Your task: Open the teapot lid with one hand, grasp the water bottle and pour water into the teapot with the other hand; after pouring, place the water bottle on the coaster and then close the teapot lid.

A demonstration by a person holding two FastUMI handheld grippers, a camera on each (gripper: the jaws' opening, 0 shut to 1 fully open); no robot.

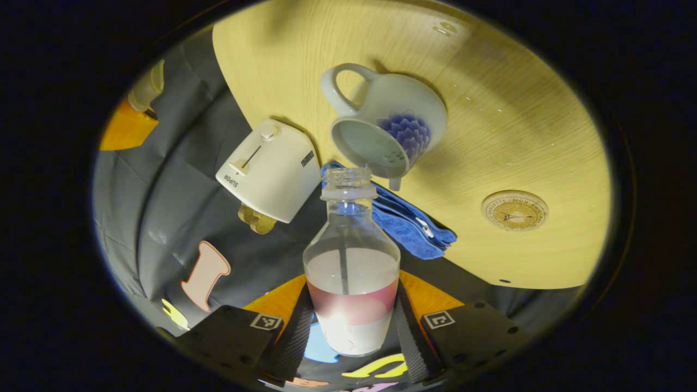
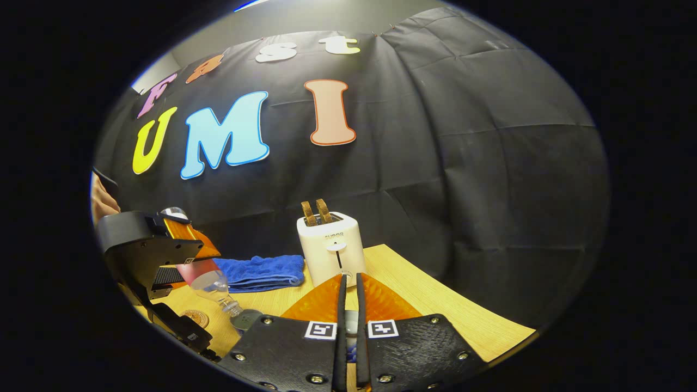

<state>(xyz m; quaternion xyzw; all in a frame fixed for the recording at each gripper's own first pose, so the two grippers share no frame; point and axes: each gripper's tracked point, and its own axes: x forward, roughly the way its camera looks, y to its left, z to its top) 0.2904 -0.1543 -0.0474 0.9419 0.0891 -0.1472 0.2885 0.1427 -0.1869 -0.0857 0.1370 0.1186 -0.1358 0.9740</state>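
My left gripper [image 1: 353,296] is shut on a clear water bottle [image 1: 351,256] with a red and white label, about half full and uncapped. The bottle is tipped, its mouth right at the open top of the white teapot [image 1: 392,117] with a blue flower pattern. A strainer shows inside the teapot's opening. The round cork coaster [image 1: 514,210] lies bare on the table beside the teapot. In the right gripper view, the left gripper [image 2: 182,272] tilts the bottle [image 2: 215,283] down over the teapot [image 2: 248,318]. My right gripper [image 2: 349,280] is shut on a pale piece, apparently the teapot lid [image 2: 351,322].
A white toaster [image 2: 330,245] with two slices in it stands at the back of the wooden table [image 1: 506,125]. A folded blue cloth [image 1: 411,220] lies between toaster and teapot. A small clear object [image 1: 446,27] sits near the table's far edge.
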